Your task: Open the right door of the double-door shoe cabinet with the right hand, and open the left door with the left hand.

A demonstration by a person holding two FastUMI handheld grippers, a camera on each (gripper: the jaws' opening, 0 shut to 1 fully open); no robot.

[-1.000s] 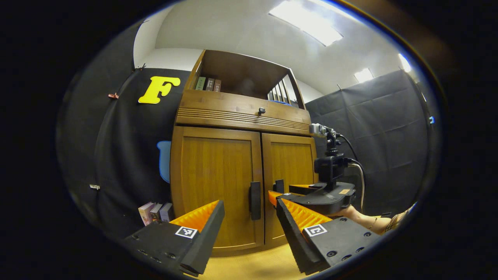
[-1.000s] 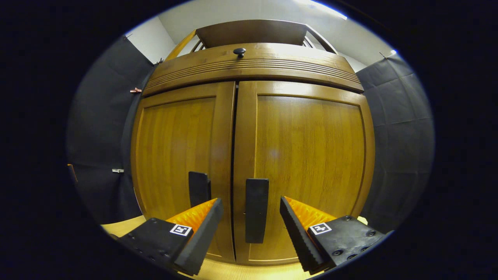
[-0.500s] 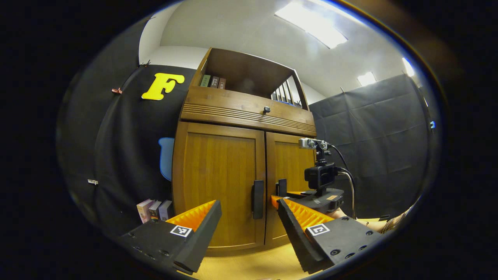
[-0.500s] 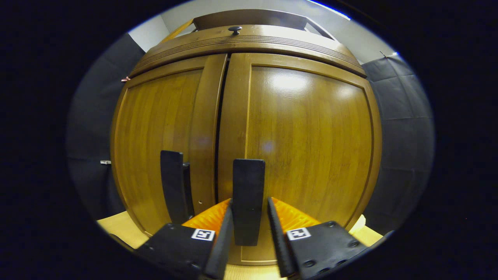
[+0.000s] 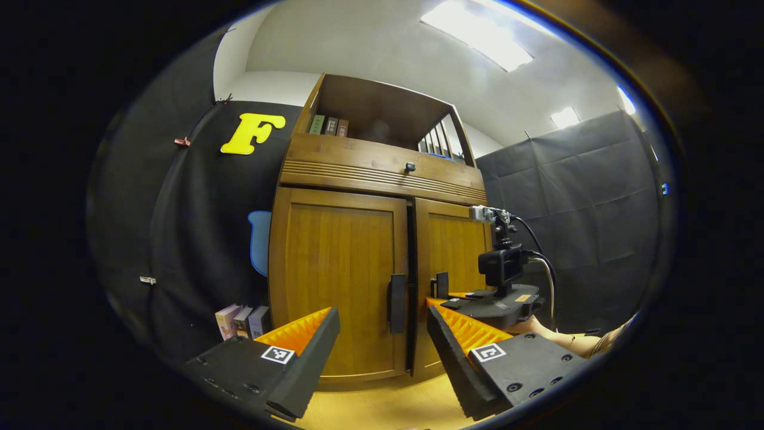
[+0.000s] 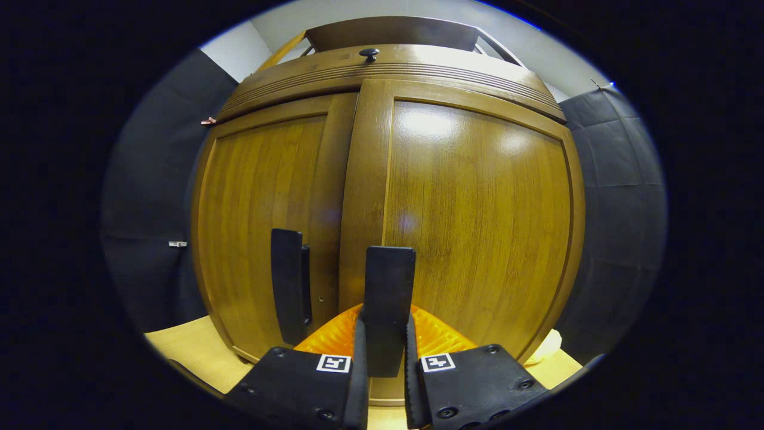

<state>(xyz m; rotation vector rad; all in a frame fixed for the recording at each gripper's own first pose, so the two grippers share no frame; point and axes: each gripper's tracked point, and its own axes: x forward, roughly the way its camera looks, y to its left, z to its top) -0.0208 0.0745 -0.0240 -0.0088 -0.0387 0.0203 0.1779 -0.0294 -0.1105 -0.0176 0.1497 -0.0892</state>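
The cabinet (image 5: pixel 376 239) stands on a pale wooden floor (image 5: pixel 382 406) against the black booth wall, seen whole in the left gripper view: an open shelf on top with books (image 5: pixel 325 125), a drawer with a small knob (image 5: pixel 409 167), then the two doors. The left door (image 5: pixel 337 286) is closed. The right door (image 6: pixel 477 215) stands slightly ajar, with a dark gap at the centre seam that was a thin line half a second ago. More books (image 5: pixel 242 321) stand on the floor left of the cabinet.

The right gripper (image 6: pixel 382 352) shows close up in its own view, its jaws pinching the right handle (image 6: pixel 388 298); a second ago they stood spread on either side of it. The left handle (image 6: pixel 289 292) is just beside.

The left gripper (image 5: pixel 379 334) hovers before the left door, jaws spread wide and holding nothing.

No writing on the books is legible.
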